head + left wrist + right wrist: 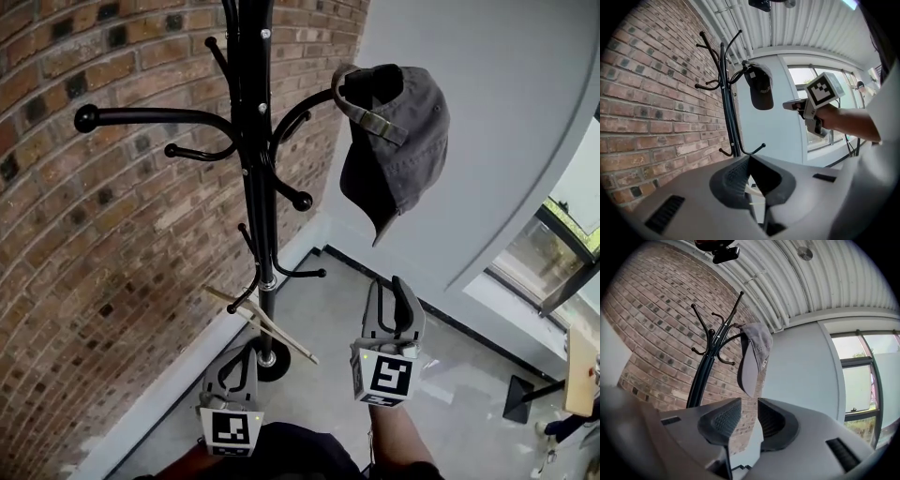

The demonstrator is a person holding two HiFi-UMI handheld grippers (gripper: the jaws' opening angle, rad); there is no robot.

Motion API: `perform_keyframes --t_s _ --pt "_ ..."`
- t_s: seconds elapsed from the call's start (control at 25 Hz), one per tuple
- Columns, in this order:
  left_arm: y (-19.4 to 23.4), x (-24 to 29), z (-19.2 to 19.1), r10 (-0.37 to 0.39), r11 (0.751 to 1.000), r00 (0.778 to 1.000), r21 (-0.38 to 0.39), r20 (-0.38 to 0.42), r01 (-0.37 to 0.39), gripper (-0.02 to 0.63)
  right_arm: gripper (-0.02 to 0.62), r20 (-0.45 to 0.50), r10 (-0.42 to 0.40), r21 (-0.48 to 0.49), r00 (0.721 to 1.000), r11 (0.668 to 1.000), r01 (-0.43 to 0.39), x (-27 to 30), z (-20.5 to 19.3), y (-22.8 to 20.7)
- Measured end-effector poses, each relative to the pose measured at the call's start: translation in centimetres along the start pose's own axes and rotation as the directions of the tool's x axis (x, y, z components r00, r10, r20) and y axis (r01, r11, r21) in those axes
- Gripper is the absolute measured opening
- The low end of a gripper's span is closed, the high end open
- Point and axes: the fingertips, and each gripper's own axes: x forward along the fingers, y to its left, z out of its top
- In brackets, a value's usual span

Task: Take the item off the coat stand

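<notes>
Right tongs (390, 283) stand parted and empty below the cap (398, 141) (brim (367, 202) hanging down off its hook (314, 101)); left tongs (242, 354), clenched on nothing, sit lower and farther.

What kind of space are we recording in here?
Most likely an entryway or hallway corner of a building: a black coat stand with a grey cap hung on it stands against a brick wall, with a tall window and a slatted ceiling nearby.
</notes>
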Motion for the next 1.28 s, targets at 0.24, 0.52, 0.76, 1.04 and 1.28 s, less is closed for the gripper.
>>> perform_keyframes --t_s 0.24,0.52,0.76,1.04,1.28 --pt "0.0 0.9 -0.2 -0.084 0.996 0.996 0.015 0.014 0.083 0.034 0.121 0.002 -0.044 -0.033 0.999 0.999 0.044 2.5 2.2 0.6" --pt "-0.5 0.8 -1.4 -0.15 0.989 0.989 -0.013 -0.01 0.15 0.034 0.129 -0.033 -0.096 -0.047 0.995 0.994 0.094 5.3 2.5 1.0" --pt "-0.4 0.7 -2.0 -0.173 0.985 0.985 0.013 0.022 0.172 0.034 0.127 -0.026 -0.16 -0.013 0.987 0.987 0.16 7.6 3.1 0.3" --pt "0.3 0.7 -1.6 -0.165 0.986 0.986 0.008 0.033 0.165 0.034 0.126 -0.021 -0.194 0.018 0.981 0.981 0.194 8.3 3.4 -1.0" --pt "0.2 1.4 -1.6 -0.175 0.984 0.984 0.015 0.026 0.175 0.034 0.056 -0.015 -0.204 0.093 0.979 0.974 0.205 8.1 3.2 -2.3"
